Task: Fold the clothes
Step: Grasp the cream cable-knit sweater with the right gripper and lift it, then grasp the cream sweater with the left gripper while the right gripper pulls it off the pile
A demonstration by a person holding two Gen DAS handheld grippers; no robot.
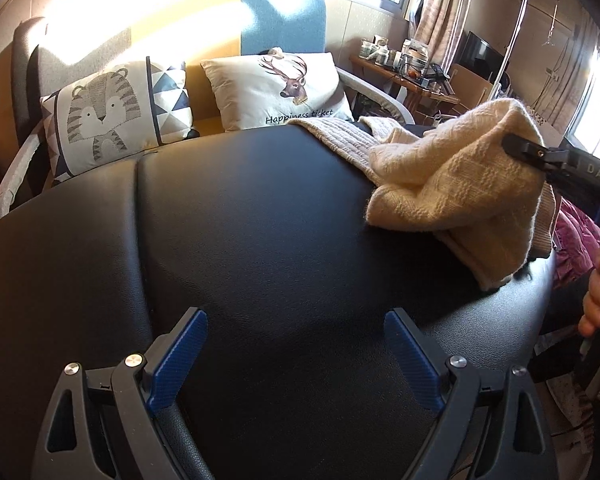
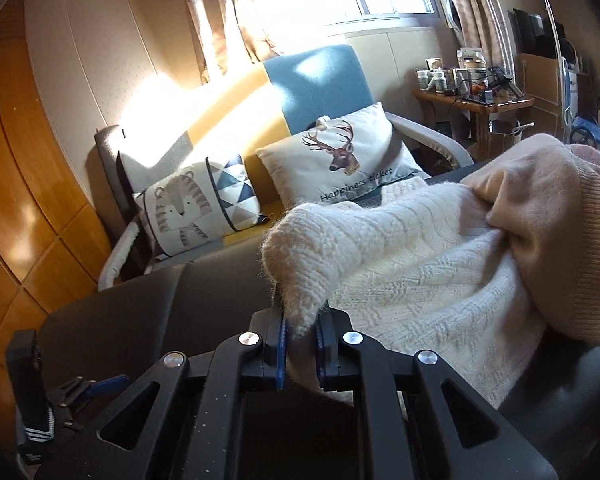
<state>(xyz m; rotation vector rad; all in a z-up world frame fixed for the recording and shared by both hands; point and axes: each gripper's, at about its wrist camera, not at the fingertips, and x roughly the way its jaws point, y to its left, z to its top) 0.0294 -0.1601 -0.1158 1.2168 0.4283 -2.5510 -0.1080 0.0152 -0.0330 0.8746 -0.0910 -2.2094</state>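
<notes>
A cream knit sweater (image 1: 452,184) lies bunched at the right side of a black padded surface (image 1: 260,220). My right gripper (image 2: 300,324) is shut on a fold of this sweater (image 2: 400,264) and holds that fold up off the surface. In the left wrist view the right gripper (image 1: 528,152) comes in from the right with the knit pinched in it. My left gripper (image 1: 296,316) stands open over bare black padding, left of the sweater, with nothing between its blue pads (image 1: 180,356). A peach-pink garment (image 2: 560,240) lies against the sweater's right side.
A grey ribbed knit (image 1: 340,136) lies behind the sweater. Beyond the surface stands a sofa with a tiger cushion (image 1: 112,112) and a deer cushion (image 1: 284,88). A cluttered wooden side table (image 2: 476,100) is at the back right. A person's hand (image 1: 596,304) holds the right gripper's handle.
</notes>
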